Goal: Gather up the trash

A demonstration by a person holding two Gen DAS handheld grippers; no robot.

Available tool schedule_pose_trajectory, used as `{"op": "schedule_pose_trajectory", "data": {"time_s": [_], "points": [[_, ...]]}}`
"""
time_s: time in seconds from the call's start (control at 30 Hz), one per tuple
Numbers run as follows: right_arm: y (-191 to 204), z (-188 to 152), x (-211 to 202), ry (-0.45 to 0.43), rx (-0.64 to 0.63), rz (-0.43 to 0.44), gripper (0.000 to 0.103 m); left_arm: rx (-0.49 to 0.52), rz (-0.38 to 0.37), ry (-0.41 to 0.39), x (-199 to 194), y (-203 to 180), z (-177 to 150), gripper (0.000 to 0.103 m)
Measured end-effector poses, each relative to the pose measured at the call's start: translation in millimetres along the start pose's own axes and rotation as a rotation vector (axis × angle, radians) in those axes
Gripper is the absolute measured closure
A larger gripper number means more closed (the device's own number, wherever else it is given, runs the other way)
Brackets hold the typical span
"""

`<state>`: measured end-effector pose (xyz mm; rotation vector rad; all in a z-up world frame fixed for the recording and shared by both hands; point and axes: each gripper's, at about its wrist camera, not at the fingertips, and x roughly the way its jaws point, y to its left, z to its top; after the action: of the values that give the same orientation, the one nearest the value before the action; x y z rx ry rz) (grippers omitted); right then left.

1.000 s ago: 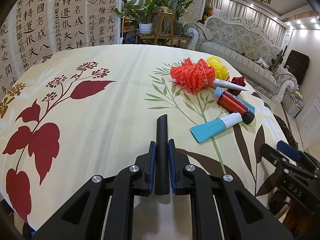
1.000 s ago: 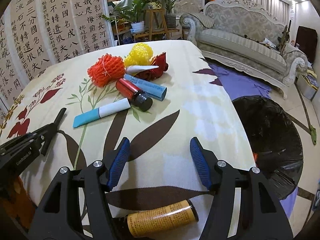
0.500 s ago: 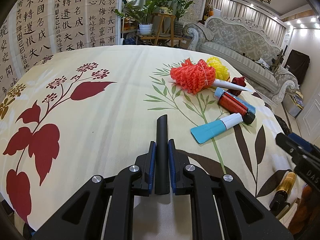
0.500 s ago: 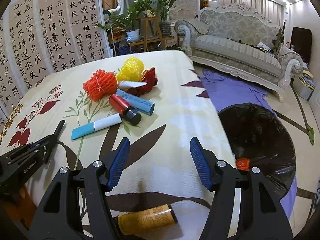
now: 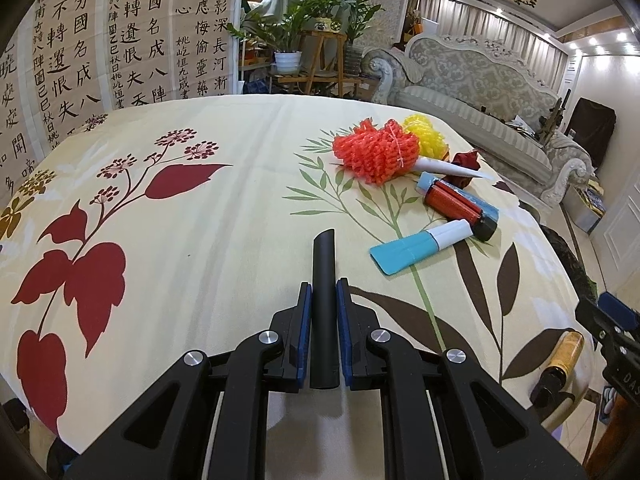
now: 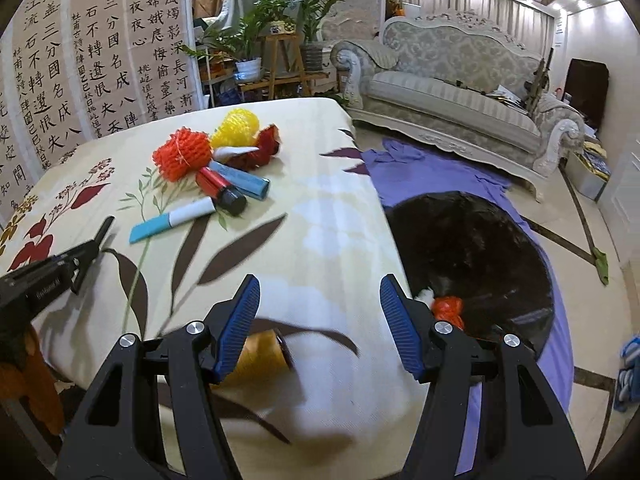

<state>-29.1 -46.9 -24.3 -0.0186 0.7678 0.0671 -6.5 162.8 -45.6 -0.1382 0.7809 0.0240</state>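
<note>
My left gripper [image 5: 323,312] is shut on a black tube [image 5: 323,280] and holds it over the table's near side. My right gripper [image 6: 320,316] is open and empty above the table's near right edge, over a yellow bottle [image 6: 260,354], which also shows in the left wrist view [image 5: 560,364]. Trash lies in a pile: orange foam net [image 5: 376,150], yellow foam net [image 5: 424,132], white cone [image 5: 448,168], red bottle [image 5: 456,206], blue tube [image 5: 416,246]. A black trash bag [image 6: 468,256] stands open on the floor right of the table, with an orange net [image 6: 448,308] inside.
The table carries a floral cloth [image 5: 160,208]. A sofa [image 6: 452,112] stands behind, a purple cloth [image 6: 432,168] lies on the floor by the bag, and a calligraphy screen [image 5: 100,40] and plants [image 5: 288,32] stand at the back.
My right gripper has risen and swung right toward the bag; the yellow bottle now sits partly behind its left finger. The left gripper has not moved.
</note>
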Motion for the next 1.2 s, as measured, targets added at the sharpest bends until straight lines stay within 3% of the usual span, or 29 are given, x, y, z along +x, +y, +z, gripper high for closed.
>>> {"op": "schedule_pose_trajectory", "data": {"time_s": [0.27, 0.47, 1.2], "points": [[-17.6, -23.0, -13.8, 0.032, 0.020, -0.033, 0.042, 0.014, 0.000, -0.017, -11.1, -5.9, -7.2, 0.089], [-13.7, -33.1, -11.0, 0.072, 0.004, -0.005, 0.042, 0.014, 0.001, -0.019, -12.4, -6.8, -8.6, 0.090], [27.6, 1.7, 19.8, 0.053, -0.036, 0.033, 0.042, -0.021, 0.012, 0.001, -7.1, 11.3, -6.2, 0.090]]}}
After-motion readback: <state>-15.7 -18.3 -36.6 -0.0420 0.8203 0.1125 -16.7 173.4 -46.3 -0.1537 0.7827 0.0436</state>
